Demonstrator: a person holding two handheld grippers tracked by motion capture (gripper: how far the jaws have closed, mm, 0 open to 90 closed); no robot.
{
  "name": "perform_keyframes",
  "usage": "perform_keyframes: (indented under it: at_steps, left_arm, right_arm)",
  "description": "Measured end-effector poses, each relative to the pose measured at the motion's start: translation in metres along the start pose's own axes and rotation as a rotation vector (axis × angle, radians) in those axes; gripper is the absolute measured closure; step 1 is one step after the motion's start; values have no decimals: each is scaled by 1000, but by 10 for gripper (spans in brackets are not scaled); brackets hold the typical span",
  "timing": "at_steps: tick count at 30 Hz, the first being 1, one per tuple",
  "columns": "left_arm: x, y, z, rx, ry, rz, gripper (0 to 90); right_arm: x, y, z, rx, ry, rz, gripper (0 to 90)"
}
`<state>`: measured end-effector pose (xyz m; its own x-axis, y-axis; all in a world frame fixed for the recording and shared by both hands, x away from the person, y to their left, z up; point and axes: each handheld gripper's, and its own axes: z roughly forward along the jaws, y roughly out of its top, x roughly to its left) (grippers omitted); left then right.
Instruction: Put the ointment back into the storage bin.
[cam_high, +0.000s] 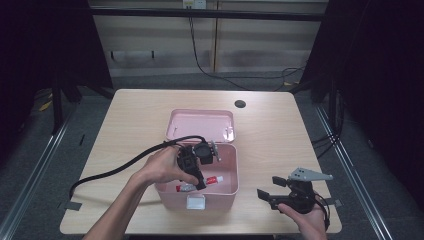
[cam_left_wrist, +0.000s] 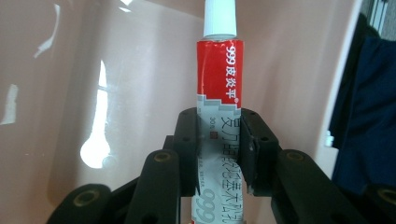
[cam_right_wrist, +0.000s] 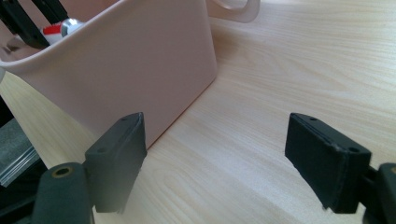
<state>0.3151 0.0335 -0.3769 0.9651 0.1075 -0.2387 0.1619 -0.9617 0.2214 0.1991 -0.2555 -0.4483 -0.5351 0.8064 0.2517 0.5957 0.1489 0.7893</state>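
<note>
Two grippers work at a pale wooden worktop (cam_high: 135, 115). The left gripper (cam_high: 200, 184) reaches down into an open pink box (cam_high: 227, 192), its fingers (cam_left_wrist: 187, 140) clamped on the grey lower half of a red, grey and white tube (cam_left_wrist: 219, 70). The tube lies inside the box, near its front wall, with its white cap pointing toward the box's right side. Whether the tube rests on the bottom or is lifted a little off it is hard to tell from above. The box's lid (cam_high: 200, 124) lies open behind it. The right gripper (cam_high: 272, 192) sits low over the worktop, just to the right of the box, its fingers (cam_right_wrist: 119, 154) wide apart and holding nothing.
</note>
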Motion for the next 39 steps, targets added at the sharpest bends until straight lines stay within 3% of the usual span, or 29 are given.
perform_keyframes:
  at_steps: [12, 13, 17, 22, 28, 32, 34, 39]
  left_arm:
    - [7, 2, 13, 34, -28, 6, 706]
    - [7, 2, 15, 39, -28, -9, 706]
    - [9, 2, 17, 40, -38, 3, 706]
    - [9, 2, 24, 75, -45, 31, 707]
    - [10, 2, 28, 81, -52, 36, 706]
    - [15, -3, 31, 65, -77, 22, 705]
    - [14, -5, 35, 94, -64, 18, 706]
    - [15, -3, 38, 97, -77, 20, 704]
  right_arm:
    - [0, 0, 0, 1, 0, 0, 203]
    - [0, 0, 0, 2, 0, 1, 203]
    - [0, 0, 0, 4, 0, 2, 203]
    - [0, 0, 0, 10, -4, 1, 202]
    - [0, 0, 0, 11, -4, 3, 202]
    - [0, 0, 0, 12, -5, 5, 202]
    - [-1, 0, 0, 12, -5, 4, 202]
    - [0, 0, 1, 15, -7, 6, 202]
